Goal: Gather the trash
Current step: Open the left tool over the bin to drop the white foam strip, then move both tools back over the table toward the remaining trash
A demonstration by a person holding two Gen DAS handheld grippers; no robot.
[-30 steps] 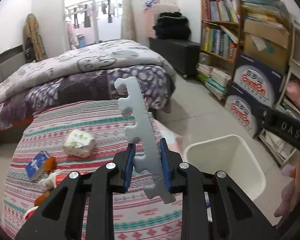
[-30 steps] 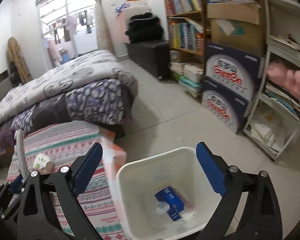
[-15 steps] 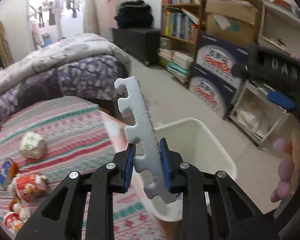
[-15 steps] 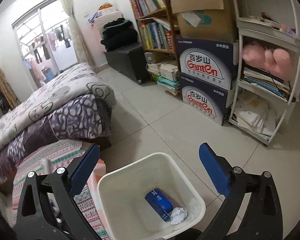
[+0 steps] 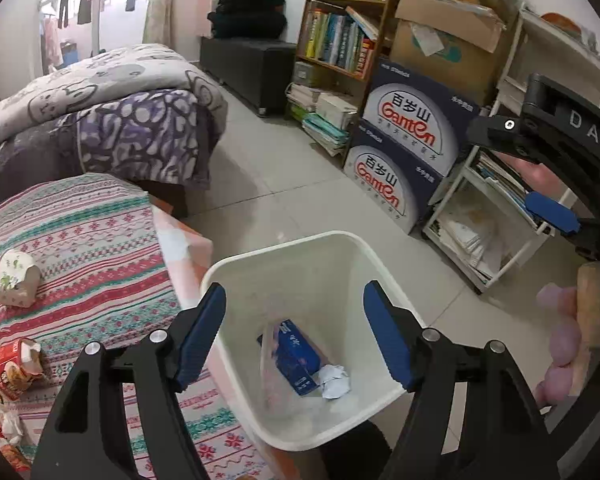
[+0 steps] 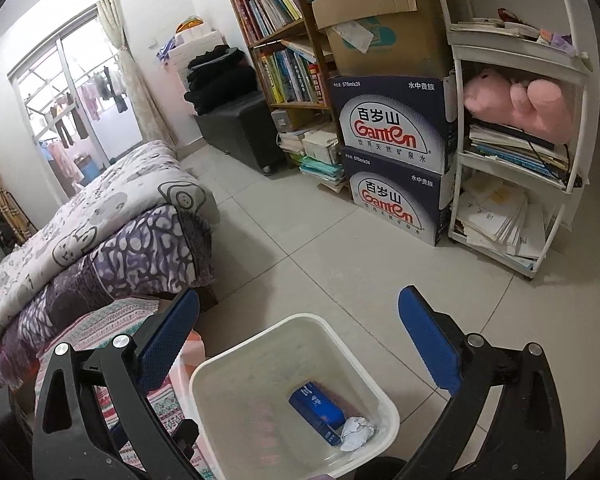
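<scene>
My left gripper is open and empty, right above the white trash bin. Inside the bin lie a blue carton, a crumpled white paper and a pale strip blurred against the left wall. My right gripper is open and empty, above the same bin, where the blue carton and paper show. More trash lies on the striped table: a crumpled floral carton and a red cup among wrappers.
A bed with a grey and purple quilt stands behind the table. Bookshelves, stacked Ganten boxes and a white rack line the right wall. Tiled floor lies beyond the bin.
My left gripper swung from the table to over the bin, opened and let go of the white foam strip it held. The right gripper stayed open over the bin.
</scene>
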